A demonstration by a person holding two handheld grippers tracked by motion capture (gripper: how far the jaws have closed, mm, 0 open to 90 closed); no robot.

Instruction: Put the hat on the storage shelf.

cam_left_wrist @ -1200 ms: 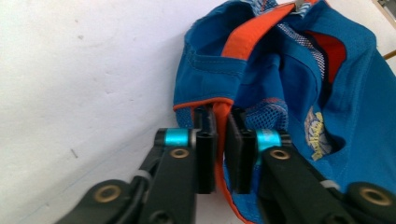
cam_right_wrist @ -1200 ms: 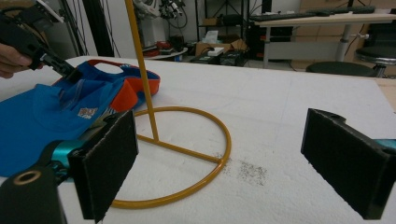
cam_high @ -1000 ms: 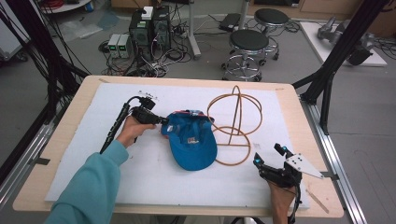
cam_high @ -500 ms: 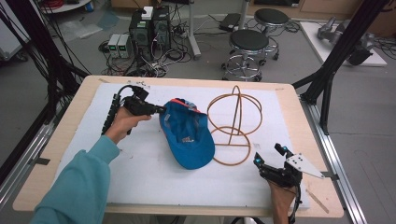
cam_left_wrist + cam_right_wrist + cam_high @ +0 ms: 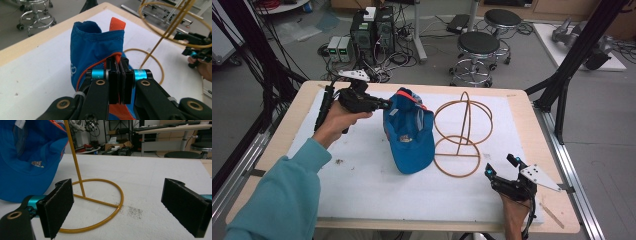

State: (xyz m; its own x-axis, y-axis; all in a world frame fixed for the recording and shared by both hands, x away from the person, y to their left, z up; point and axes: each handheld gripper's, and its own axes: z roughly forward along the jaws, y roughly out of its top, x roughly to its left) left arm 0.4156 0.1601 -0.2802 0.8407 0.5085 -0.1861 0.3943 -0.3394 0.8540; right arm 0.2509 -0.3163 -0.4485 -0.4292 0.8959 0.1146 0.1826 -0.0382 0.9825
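Up goes the blue cap [image 5: 408, 131] — a second ago it lay flat near the middle of the table, and now the left gripper [image 5: 379, 104] has hoisted its rear end off the white mat [image 5: 362, 185], with only the brim end touching down toward the near edge. Jaws clamped tight here: the left gripper view shows the black pads [image 5: 113, 83] pinched on the cap's back edge, right at the orange strap [image 5: 117, 23]. The hand has also travelled toward the far left corner of the table.

Over by the near right corner, the right gripper [image 5: 502, 167] hasn't budged — jaws spread wide, nothing between them, resting on the mat and aimed at the wire hat stand [image 5: 462, 132]. In its own view the stand's base ring [image 5: 100, 206] lies flat just ahead, upright rod rising from it.

Progress, as I read it: the pick-up is done, the lift is well under way, and what's left is the carry across to the stand and the seating of the cap over its top hoop. The stand itself carries nothing yet — bare wire, just beside the hanging cap. The cap hangs open-side up, and its hollow holds nothing but its inner label [image 5: 404, 139].
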